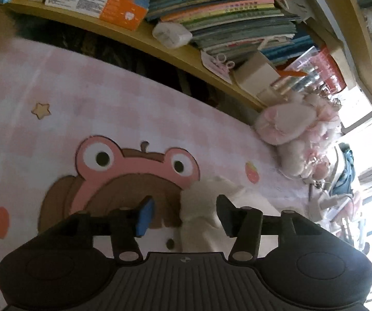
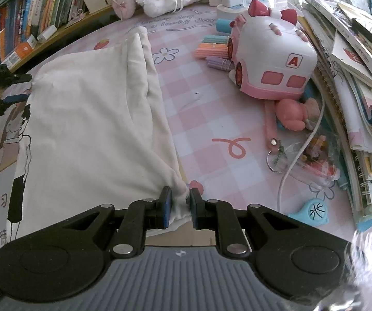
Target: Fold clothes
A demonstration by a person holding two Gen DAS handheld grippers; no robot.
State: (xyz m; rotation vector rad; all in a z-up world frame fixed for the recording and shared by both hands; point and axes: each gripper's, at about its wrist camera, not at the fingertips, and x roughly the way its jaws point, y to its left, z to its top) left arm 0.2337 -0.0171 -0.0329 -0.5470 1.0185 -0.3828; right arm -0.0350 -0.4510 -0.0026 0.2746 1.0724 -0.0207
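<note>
A cream garment (image 2: 90, 119) with a black cartoon print along its left edge lies partly folded on the pink checked mat (image 2: 211, 119). My right gripper (image 2: 180, 204) is shut on the garment's near right corner, with cloth bunched between its blue pads. In the left wrist view, my left gripper (image 1: 186, 215) stands open, and a fold of the same garment (image 1: 201, 207) rises between its fingers without being pinched. The left gripper (image 2: 27, 88) also shows in the right wrist view, at the garment's far left edge.
A pink and white toy car (image 2: 271, 59), coloured markers (image 2: 211, 49), a white cable (image 2: 297, 155) and a stack of books (image 2: 362, 90) crowd the right side. A plush toy (image 1: 289, 129) and a loaded bookshelf (image 1: 211, 18) line the back.
</note>
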